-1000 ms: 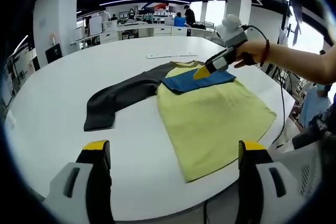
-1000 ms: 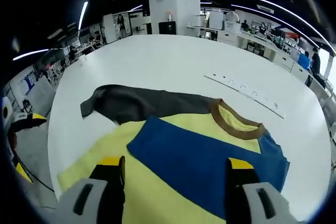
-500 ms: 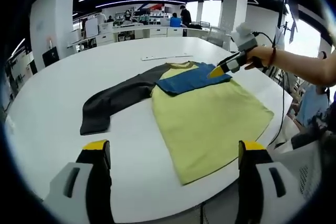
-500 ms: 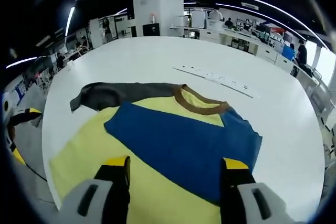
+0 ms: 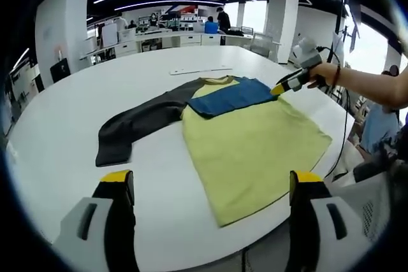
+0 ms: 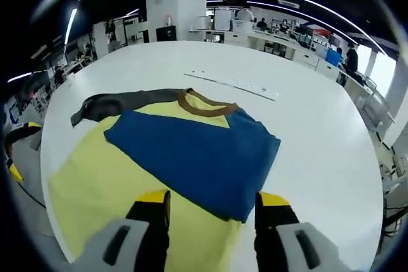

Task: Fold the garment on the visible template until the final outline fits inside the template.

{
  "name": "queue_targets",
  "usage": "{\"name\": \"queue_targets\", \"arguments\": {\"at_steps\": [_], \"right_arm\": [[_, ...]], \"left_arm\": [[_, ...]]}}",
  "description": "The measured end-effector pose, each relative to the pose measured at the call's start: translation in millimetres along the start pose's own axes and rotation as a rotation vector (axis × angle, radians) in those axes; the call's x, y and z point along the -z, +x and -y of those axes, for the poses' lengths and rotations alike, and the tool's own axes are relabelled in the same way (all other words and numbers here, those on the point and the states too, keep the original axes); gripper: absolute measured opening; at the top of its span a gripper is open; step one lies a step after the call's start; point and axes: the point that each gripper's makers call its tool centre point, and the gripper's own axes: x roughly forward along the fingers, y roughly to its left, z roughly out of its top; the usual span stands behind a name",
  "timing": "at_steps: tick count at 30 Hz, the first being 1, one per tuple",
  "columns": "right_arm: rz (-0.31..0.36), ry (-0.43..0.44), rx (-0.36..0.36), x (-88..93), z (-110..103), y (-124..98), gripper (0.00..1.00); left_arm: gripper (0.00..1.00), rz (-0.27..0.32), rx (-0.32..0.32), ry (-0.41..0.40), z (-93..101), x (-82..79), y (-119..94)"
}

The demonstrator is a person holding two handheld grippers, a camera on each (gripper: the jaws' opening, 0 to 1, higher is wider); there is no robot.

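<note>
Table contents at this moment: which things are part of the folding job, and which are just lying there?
Part of the job:
- garment, blue sleeve folded over the yellow body, dark sleeve spread out
- right gripper, open
- left gripper, open

Just lying there:
- white strip beyond the collar

The garment (image 5: pixel 248 141) has a pale yellow-green body, a royal blue sleeve (image 6: pixel 191 151) folded across its chest, a charcoal grey sleeve (image 5: pixel 137 122) stretched to the side, and a brown collar band (image 6: pixel 204 103); it lies on a plain white table (image 5: pixel 76 113), and both grippers' jaw tips are bright yellow over black and grey
</note>
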Motion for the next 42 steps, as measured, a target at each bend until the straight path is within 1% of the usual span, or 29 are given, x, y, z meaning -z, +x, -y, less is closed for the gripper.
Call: {"name": "queue_targets", "arguments": {"at_steps": [5, 8, 9, 13, 16, 19, 27, 29, 30, 42], "right_arm": [[-0.01, -0.002, 0.018, 14.9, 10, -1, 0.37], [-0.014, 0.007, 0.026, 22.8, 15, 0, 0.28], [-0.014, 0.015, 0.03, 24.7, 16, 0, 0.24], [-0.008, 0.034, 0.048, 30.7, 23, 1, 0.14], [0.015, 0.076, 0.054, 31.2, 26, 2, 0.07], [0.028, 0.099, 0.054, 31.2, 27, 5, 0.06], [0.025, 0.116, 0.058, 32.6, 26, 13, 0.05], [0.013, 0.094, 0.07, 35.5, 26, 14, 0.03], [0.008, 0.082, 0.072, 36.5, 27, 14, 0.01], [-0.01, 0.062, 0.063, 38.7, 35, 13, 0.0]], "left_arm": [[0.99, -0.01, 0.002, 0.003, -0.2, 2.8, 0], [0.99, -0.01, 0.0, 0.0, -1.1, 3.1, -1], [0.99, -0.009, 0.0, -0.001, -1.4, 3.1, -2], [0.98, -0.011, -0.001, -0.006, -2.1, 4.0, -1], [0.98, -0.012, -0.002, -0.005, -2.0, 4.0, -2], [0.98, -0.012, -0.003, -0.007, -1.9, 3.5, -2], [0.98, -0.017, -0.01, -0.01, -2.7, 4.5, -2], [0.97, -0.02, -0.013, -0.013, -3.4, 5.7, -2], [0.97, -0.021, -0.015, -0.014, -3.8, 6.2, -2], [0.97, -0.035, -0.032, -0.03, -9.8, 12.4, -6]]}}
